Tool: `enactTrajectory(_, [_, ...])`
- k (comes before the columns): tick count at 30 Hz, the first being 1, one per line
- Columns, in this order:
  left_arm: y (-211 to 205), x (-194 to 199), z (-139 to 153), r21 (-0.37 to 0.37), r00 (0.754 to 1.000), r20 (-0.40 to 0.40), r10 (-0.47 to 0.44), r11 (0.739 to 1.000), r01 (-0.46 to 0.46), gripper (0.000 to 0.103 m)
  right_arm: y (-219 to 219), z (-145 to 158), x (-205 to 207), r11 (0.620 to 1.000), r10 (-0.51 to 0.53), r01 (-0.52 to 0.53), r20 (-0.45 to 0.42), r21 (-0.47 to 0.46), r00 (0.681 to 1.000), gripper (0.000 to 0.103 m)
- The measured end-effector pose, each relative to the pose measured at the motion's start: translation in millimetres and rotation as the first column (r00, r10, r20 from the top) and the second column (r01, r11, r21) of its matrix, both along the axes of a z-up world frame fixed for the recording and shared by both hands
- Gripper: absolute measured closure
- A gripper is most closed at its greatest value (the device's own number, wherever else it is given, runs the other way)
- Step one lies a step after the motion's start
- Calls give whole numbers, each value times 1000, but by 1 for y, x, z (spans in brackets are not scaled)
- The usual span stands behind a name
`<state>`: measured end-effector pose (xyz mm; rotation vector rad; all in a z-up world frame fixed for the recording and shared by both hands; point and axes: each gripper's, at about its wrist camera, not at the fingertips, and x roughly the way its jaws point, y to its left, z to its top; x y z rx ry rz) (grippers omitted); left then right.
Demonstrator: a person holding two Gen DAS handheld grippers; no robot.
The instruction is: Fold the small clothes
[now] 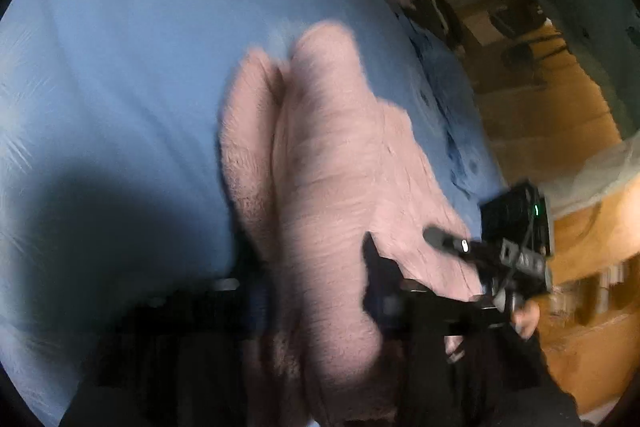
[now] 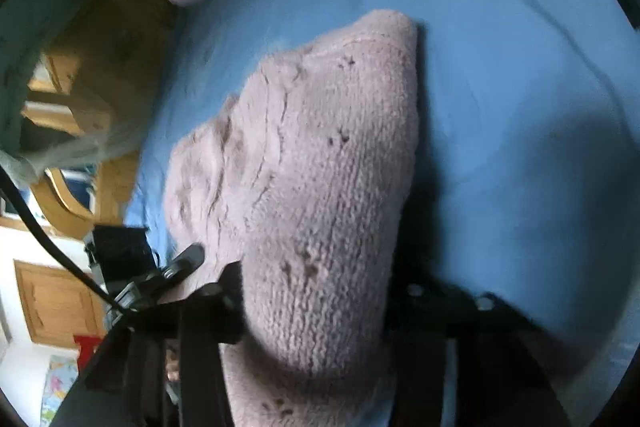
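Your left gripper (image 1: 308,307) and right gripper (image 2: 316,311) each clamp the pink knit (image 2: 320,167) above the sheet (image 1: 120,67); fold unfinished.

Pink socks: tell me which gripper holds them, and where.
Both: the left gripper and right gripper each clamp the near end of the pink socks.

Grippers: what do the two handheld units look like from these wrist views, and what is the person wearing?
Both are black. The right gripper has narrow pointed fingers, a boxy black module with a green light and thin black cables. The left gripper looks alike, with silver screws and a black cable. The person's sleeve is black.
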<state>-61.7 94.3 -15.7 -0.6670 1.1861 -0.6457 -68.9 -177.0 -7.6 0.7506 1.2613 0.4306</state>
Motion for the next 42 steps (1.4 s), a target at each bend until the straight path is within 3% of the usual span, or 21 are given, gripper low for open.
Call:
enactTrajectory(5, [-23,-26,8,27,999,8,-41,999,41,90,4,39,-6,972,119,-107,45,-209,992,62])
enactTrajectory(8, [-24,-23,8,32,1000,-7,-21,999,21,87,-3,27,-12,977,87,-84,6,-196,996,52])
enactTrajectory(10, [-18,-18,3,5,999,-42,-3,1000,3,84,-9,12,-14,983,27,-28,-4,-181,1000,34])
enactTrajectory(13, [-13,-14,-1,-28,996,-86,24,999,-26,84,-14,8,-23,991,1,5,46,-133,999,30])
enactTrajectory(18, [-9,-14,13,61,998,-31,47,997,-45,82,-5,24,-40,962,60,-35,86,-272,994,17])
enactTrajectory(20, [-7,-19,24,122,998,25,62,990,-65,82,0,37,-54,939,82,-37,117,-341,990,17])
enactTrajectory(23, [-15,-35,56,262,980,200,20,962,-73,82,6,62,-78,909,105,-11,204,-417,973,16])
enactTrajectory(27, [-43,-65,98,359,900,422,-109,932,-55,83,10,58,-89,856,106,-6,164,-516,981,16])
enactTrajectory(29, [-58,-79,102,399,873,459,-168,916,-34,85,13,56,-91,851,90,12,168,-525,982,16])
enactTrajectory(31, [-75,-87,99,467,855,466,-227,884,-20,87,-3,57,-102,835,50,48,162,-548,986,11])
enactTrajectory(34, [-98,-94,78,614,839,424,-342,789,12,88,-6,56,-117,801,53,47,149,-597,987,8])
enactTrajectory(36, [-106,-92,68,665,838,402,-369,747,10,88,-11,63,-118,807,63,30,137,-590,989,8])
enactTrajectory(37, [-107,-89,65,670,839,401,-369,742,6,88,-16,70,-116,835,58,33,148,-549,987,8])
enactTrajectory(39, [-109,-83,63,656,845,396,-359,755,13,88,-30,82,-106,894,1,100,226,-437,974,8])
enactTrajectory(41, [-95,-86,60,631,858,385,-341,776,25,88,-41,88,-85,925,-90,192,303,-327,949,8])
enactTrajectory(42, [-92,-83,59,621,864,379,-332,783,29,88,-48,84,-68,939,-120,204,294,-278,948,8])
